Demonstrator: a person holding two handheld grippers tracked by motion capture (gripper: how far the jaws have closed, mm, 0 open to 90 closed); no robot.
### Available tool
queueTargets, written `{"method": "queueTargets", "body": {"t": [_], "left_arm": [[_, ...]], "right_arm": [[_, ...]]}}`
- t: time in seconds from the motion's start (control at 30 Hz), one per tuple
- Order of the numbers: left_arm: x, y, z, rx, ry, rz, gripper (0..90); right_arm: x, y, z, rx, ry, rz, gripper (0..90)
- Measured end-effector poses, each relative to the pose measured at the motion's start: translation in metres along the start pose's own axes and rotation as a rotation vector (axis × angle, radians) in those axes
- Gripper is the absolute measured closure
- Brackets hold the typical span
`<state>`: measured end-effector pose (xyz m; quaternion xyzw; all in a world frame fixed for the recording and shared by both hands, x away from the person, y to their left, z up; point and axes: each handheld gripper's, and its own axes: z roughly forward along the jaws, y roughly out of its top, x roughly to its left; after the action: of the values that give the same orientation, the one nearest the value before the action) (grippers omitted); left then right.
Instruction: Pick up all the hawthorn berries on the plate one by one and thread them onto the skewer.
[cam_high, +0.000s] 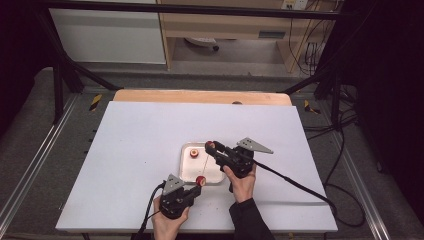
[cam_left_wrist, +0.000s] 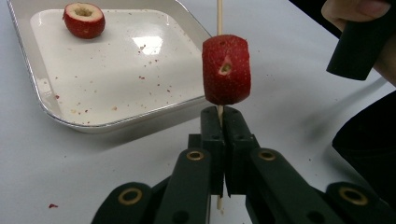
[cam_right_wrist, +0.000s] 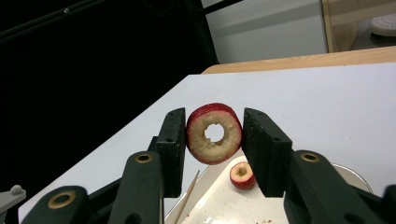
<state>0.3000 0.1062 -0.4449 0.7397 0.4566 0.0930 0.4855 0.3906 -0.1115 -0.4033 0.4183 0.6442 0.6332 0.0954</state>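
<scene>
Red fruit is the work here. Nearest the person, the left tool (cam_high: 194, 189) is clamped together on a thin wooden skewer (cam_left_wrist: 219, 18), with one cored piece (cam_left_wrist: 226, 70) already threaded just above its tip. The skewer's long axis runs up and away over the white tray (cam_high: 186, 172) toward the right tool (cam_high: 216, 147), which is clamped on a cored fruit ring (cam_right_wrist: 214, 133). The ring's hole must line up with the skewer's far point; whether it does is hard to judge, since that point is too thin to make out. Farther back, another piece (cam_left_wrist: 84, 19) lies in the tray on the surface (cam_high: 130, 145).
</scene>
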Motion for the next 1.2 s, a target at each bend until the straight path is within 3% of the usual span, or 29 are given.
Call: {"method": "queueTargets", "body": {"t": [0.53, 0.93, 1.2], "left_arm": [[0.0014, 0.0006, 0.0005, -0.001, 0.000, -0.005, 88.4], [0.0009, 0.0002, 0.0027, -0.004, -0.002, -0.039, 88.4], [0.0026, 0.0009, -0.0015, -0.047, -0.014, -0.069, 88.5]], "right_arm": [[0.0008, -0.0037, 0.0012, 0.008, 0.008, -0.003, 61.1], [0.0034, -0.0093, 0.0024, 0.013, 0.014, 0.006, 61.1], [0.0041, -0.0102, 0.0013, 0.028, 0.028, 0.001, 61.2]]}}
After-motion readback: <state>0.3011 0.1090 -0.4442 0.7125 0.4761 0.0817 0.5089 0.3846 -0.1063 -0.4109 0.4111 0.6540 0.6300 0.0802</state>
